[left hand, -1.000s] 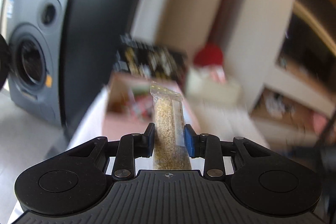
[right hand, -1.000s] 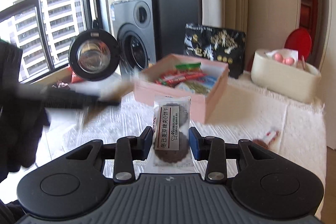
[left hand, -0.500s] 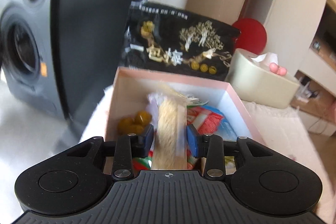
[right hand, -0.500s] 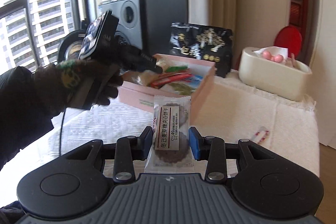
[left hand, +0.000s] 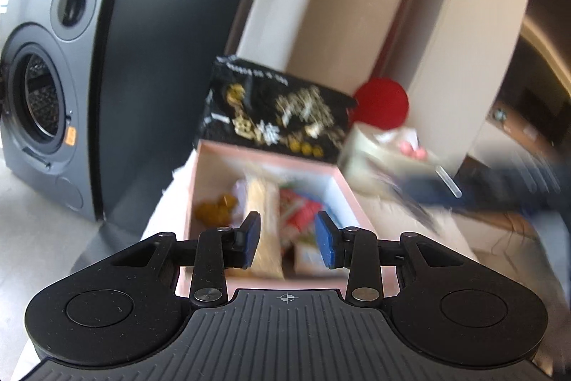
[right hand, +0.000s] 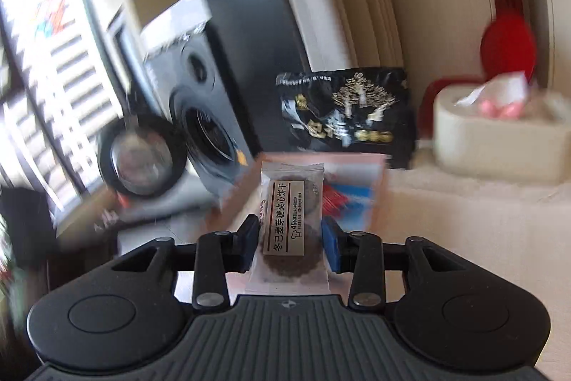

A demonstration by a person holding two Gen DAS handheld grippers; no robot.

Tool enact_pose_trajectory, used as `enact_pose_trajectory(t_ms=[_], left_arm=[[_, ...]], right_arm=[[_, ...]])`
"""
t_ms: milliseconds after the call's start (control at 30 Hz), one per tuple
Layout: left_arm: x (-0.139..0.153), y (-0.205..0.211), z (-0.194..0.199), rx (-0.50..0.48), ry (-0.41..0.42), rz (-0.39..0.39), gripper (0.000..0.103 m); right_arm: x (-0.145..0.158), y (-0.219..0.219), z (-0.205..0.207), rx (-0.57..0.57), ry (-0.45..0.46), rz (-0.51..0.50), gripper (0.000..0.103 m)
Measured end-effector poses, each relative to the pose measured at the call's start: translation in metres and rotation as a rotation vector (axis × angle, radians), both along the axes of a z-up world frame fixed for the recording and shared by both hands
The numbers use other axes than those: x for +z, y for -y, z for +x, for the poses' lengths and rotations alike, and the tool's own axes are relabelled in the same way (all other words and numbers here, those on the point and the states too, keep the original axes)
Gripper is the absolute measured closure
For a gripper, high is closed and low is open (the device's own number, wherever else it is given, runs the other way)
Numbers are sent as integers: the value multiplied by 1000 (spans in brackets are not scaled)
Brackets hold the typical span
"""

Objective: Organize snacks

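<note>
A white cloth-covered table (right hand: 464, 220) stands by a dark washing machine (left hand: 39, 116) and pale curtains. Over it, the left gripper (left hand: 288, 238) has its blue pads spread wide with nothing between them; it hangs above the pink box (left hand: 210, 166), where a tan grain bar packet (left hand: 266, 224) lies among yellow candies (left hand: 216, 207) and red wrappers, just beside the left pad. The right gripper (right hand: 291, 240) is closed on a clear-wrapped dark sandwich cookie (right hand: 291, 213), which stands upright between its pads, with the pink box just beyond it. A black snack bag (right hand: 348, 116) stands behind the box, and a beige tissue holder (right hand: 499, 141) sits to the right, blurred.
</note>
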State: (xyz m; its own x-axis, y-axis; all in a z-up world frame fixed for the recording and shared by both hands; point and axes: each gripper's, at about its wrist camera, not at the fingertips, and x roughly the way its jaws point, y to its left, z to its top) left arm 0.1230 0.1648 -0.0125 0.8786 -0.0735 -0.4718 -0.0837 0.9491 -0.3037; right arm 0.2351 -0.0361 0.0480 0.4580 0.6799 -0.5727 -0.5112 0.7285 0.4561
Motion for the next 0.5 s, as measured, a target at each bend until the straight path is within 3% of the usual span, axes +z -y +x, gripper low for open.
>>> enact_pose_trajectory(t_ms=[67, 200, 367, 500], left_arm=[[-3, 11, -12, -13, -16, 16, 65], [-22, 28, -26, -50, -94, -26, 65], [-44, 54, -25, -97, -173, -48, 65], [-53, 77, -23, -163, -203, -33, 65]], right_arm=[[1, -12, 15, 17, -30, 2, 53], [6, -2, -3, -15, 133, -139, 47], [-5, 53, -45, -109, 337, -358, 35], [-26, 105, -77, -242, 408, -469, 26]])
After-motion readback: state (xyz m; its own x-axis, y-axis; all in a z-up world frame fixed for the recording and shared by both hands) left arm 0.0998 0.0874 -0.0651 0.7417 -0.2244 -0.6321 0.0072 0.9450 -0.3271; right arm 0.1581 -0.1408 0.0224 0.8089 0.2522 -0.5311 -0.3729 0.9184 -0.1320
